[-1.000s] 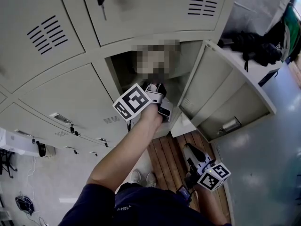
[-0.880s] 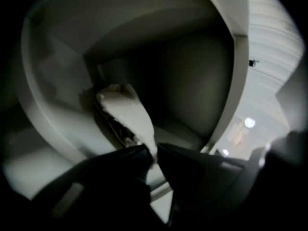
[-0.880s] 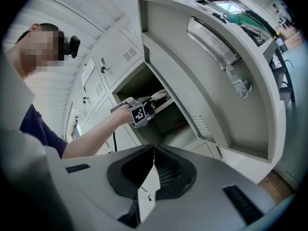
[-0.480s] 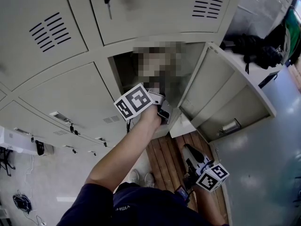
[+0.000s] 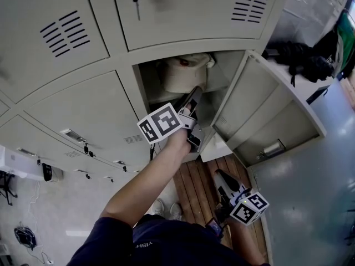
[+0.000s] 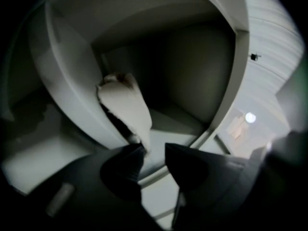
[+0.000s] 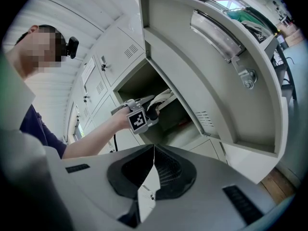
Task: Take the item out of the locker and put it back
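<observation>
Two grippers: left [image 6: 154,150] just spread beside white bundle [image 5: 183,73] in locker [image 5: 146,83]; right [image 7: 154,150] pressed together.

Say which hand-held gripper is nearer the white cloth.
Left. The left hand-held gripper, jaws just opening with nothing between them, sits by the cloth in the locker; the right hand-held gripper hangs low, outside it.

Item [image 5: 186,73]: 1 cream-white cloth bundle, soft and crumpled. I see it lying inside the open locker [image 5: 145,87] compartment, with a tapered end pointing toward the opening. The locker is grey-beige metal, 1 of several like compartments. Its door [image 5: 260,101] is swung wide to the right.
</observation>
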A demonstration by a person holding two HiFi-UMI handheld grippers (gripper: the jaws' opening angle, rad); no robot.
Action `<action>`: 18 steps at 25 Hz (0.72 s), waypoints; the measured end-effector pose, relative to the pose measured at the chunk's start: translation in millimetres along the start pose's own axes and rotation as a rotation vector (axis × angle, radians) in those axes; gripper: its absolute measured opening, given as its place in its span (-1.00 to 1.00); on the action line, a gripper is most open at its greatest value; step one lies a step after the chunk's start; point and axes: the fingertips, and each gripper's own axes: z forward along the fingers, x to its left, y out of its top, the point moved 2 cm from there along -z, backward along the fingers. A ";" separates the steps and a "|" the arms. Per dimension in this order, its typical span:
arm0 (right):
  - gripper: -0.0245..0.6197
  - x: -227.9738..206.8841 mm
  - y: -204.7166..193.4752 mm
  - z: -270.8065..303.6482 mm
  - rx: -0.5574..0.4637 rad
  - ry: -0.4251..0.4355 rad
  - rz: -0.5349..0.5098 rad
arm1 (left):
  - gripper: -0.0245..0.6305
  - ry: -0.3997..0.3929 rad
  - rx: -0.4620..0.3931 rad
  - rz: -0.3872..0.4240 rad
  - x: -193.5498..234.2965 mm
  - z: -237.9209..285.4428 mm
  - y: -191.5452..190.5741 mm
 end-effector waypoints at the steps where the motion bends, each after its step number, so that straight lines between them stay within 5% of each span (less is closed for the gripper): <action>1: -0.90 0.7 0.0 0.1 0.001 0.001 -0.001 | -0.56 0.003 0.006 -0.001 1.2 -1.4 -2.3; 11: -0.90 6.5 0.8 0.0 -0.008 0.022 -0.011 | -0.56 -0.010 0.050 0.039 -5.5 -44.1 -26.7; 18: -0.90 23.0 -1.3 -1.8 -0.022 0.061 -0.017 | -0.57 -0.127 0.098 0.229 -54.8 -91.7 -25.2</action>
